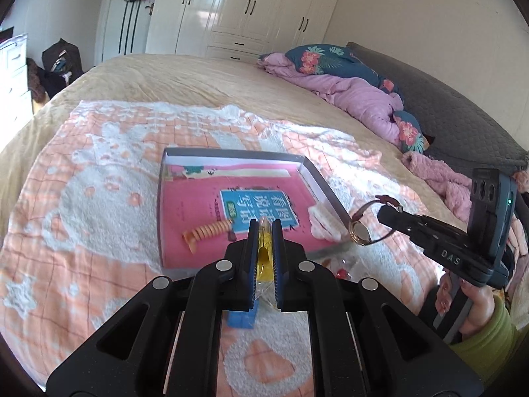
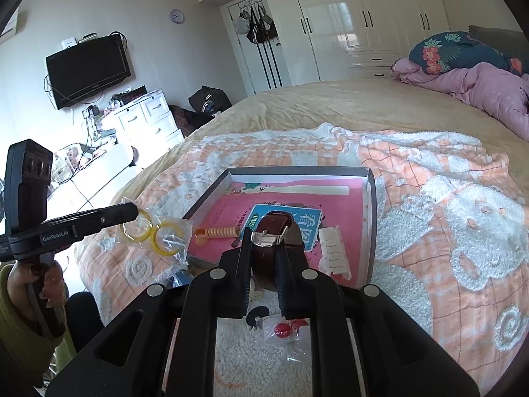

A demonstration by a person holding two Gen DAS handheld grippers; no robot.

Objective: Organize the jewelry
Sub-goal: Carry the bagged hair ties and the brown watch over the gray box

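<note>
In the left wrist view my left gripper [image 1: 264, 228] is shut on a clear bag of yellow rings [image 1: 264, 254], held above the near edge of a shallow box [image 1: 325, 185]. My right gripper [image 2: 264, 237] is shut on the brown strap of a wristwatch [image 2: 274, 223], just over the box's near rim [image 2: 372, 205]. The watch face [image 1: 358, 231] hangs beside the box's right corner. Seen from the right wrist, the bag of rings [image 2: 158, 231] dangles left of the box. Inside the box lie an orange spiral hair tie [image 2: 218, 232] and a white hair clip [image 2: 334, 251] on a pink book [image 1: 198, 198].
The box rests on an orange-and-white blanket [image 1: 99, 198] on a wide bed. A small bag of red beads [image 2: 284, 329] and a blue item [image 1: 241, 319] lie on the blanket near me. Pink bedding [image 1: 357, 99] is piled at the far right. A hand [image 2: 29, 281] holds the left gripper's handle.
</note>
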